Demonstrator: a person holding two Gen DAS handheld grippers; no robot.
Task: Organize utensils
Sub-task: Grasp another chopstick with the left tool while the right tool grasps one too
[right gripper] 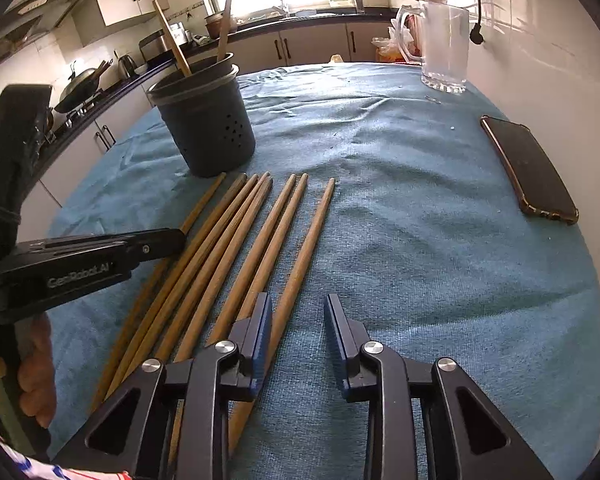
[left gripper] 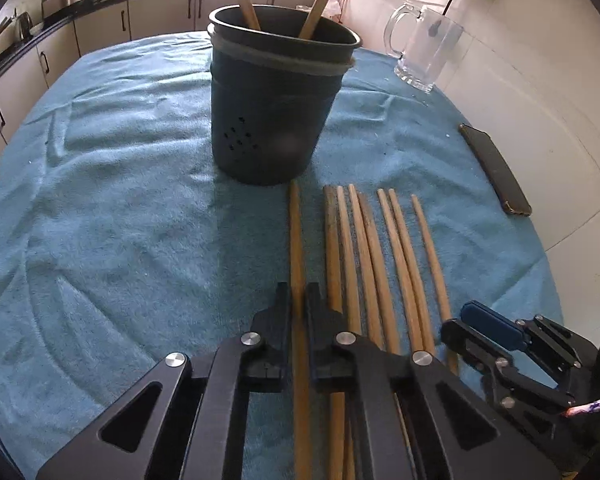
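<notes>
Several wooden chopsticks [left gripper: 374, 248] lie side by side on a blue towel [left gripper: 120, 220], also in the right wrist view [right gripper: 260, 240]. A dark utensil holder [left gripper: 276, 96] stands behind them with two chopsticks upright in it; it also shows in the right wrist view [right gripper: 208, 120]. My left gripper [left gripper: 298, 300] is shut on the leftmost chopstick [left gripper: 296, 236], low at the towel. My right gripper [right gripper: 298, 320] is open and empty, its left finger [right gripper: 260, 332] over the rightmost chopstick [right gripper: 312, 240].
A glass mug [left gripper: 424, 48] stands at the back right by the tiled wall. A dark phone [right gripper: 528, 168] lies on the towel's right edge. Kitchen counters and cabinets [left gripper: 60, 40] run behind and to the left of the table.
</notes>
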